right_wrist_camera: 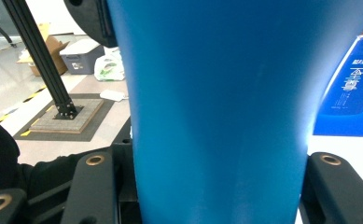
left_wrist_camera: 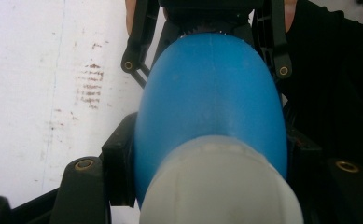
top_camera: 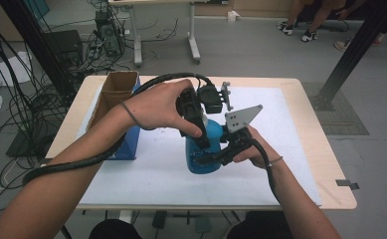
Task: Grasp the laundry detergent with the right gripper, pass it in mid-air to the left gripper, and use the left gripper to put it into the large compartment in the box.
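Note:
A blue bottle [top_camera: 212,132] with a white cap [left_wrist_camera: 221,186] stands upright on the white mat [top_camera: 280,149] in the middle of the table. My left gripper [top_camera: 196,127] comes down from above and is shut on the bottle's top, its black pads [left_wrist_camera: 119,163] pressing the blue shoulder [left_wrist_camera: 212,88] just under the cap. My right gripper [top_camera: 204,158] reaches in level from the right and is shut on the bottle's lower body [right_wrist_camera: 221,93]. In the left gripper view its two jaws clasp the bottle farther down.
An open cardboard box [top_camera: 116,92] and a blue carton [top_camera: 131,142] stand at the table's left edge. The carton [right_wrist_camera: 352,93] also appears behind the bottle in the right gripper view. A black frame post [top_camera: 350,55] rises off the table's far right corner.

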`<action>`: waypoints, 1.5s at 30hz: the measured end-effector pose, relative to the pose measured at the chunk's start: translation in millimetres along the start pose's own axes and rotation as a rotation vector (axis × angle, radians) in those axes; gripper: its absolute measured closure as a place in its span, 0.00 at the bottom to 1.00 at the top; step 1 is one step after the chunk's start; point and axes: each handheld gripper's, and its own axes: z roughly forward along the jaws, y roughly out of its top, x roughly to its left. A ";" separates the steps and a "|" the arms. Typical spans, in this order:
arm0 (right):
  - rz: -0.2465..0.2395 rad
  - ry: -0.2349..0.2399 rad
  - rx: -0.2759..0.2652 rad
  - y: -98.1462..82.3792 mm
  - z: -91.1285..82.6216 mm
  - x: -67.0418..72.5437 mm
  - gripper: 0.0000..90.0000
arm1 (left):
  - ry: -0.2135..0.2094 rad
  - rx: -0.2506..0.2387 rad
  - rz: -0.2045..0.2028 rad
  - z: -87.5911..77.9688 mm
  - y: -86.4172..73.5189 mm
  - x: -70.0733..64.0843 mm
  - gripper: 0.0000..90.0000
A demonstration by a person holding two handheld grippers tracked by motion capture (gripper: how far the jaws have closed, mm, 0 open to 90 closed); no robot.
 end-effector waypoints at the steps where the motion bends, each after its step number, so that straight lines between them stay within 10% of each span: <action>1: 0.000 0.000 -0.002 0.0 -0.2 0.0 0.48 | -0.001 0.000 -0.001 -0.3 0.3 0.1 0.42; 45: -0.003 -0.005 -0.008 1.2 -4.4 1.6 0.48 | 0.005 -0.020 -0.001 -1.7 2.2 -1.5 0.42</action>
